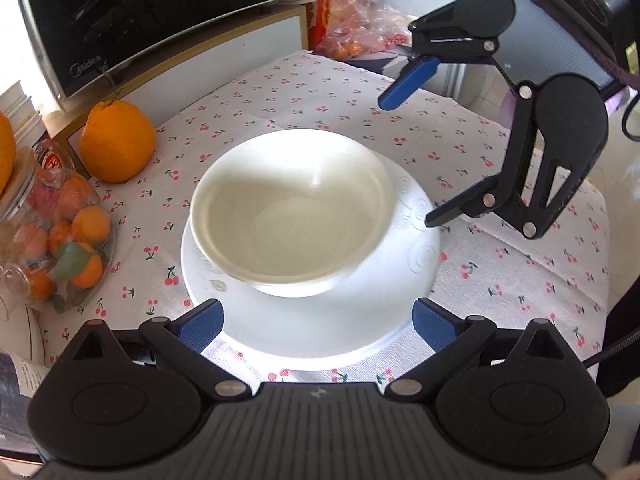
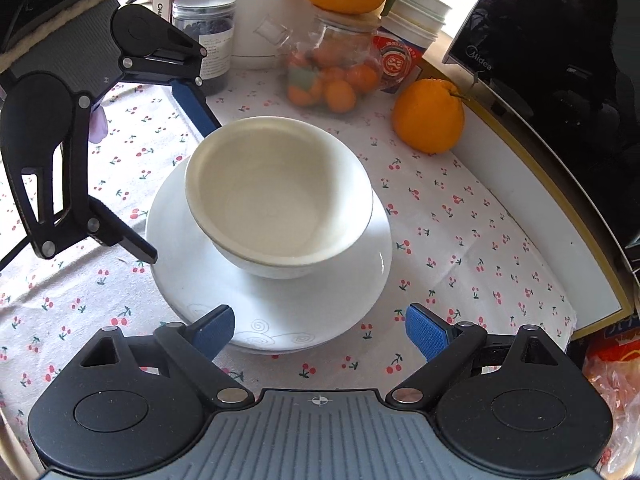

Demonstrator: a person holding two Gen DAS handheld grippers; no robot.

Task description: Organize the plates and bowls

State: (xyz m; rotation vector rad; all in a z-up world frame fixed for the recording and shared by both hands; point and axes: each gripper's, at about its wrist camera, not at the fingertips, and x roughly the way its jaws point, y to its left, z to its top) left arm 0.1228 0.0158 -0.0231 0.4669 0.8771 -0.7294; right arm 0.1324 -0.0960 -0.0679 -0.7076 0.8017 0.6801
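"Midea" microwave (image 2: pixel 560 60) w/ bowls (image 2: pixel 276 196) on plate (image 2: pixel 180 280) nearby

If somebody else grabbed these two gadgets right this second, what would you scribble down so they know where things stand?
Left hand-held gripper: open, holding nothing, at the near edge of the plates.
Right hand-held gripper: open, holding nothing, on the opposite side of the stack.
Things: two white bowls nested together, sitting on the white plates, which look like two stacked, on the cherry-print tablecloth.
Done: plates and bowls appear gathered into one pile.
Left: possibly nothing; no other loose dishes are in view, so check before moving the stack.
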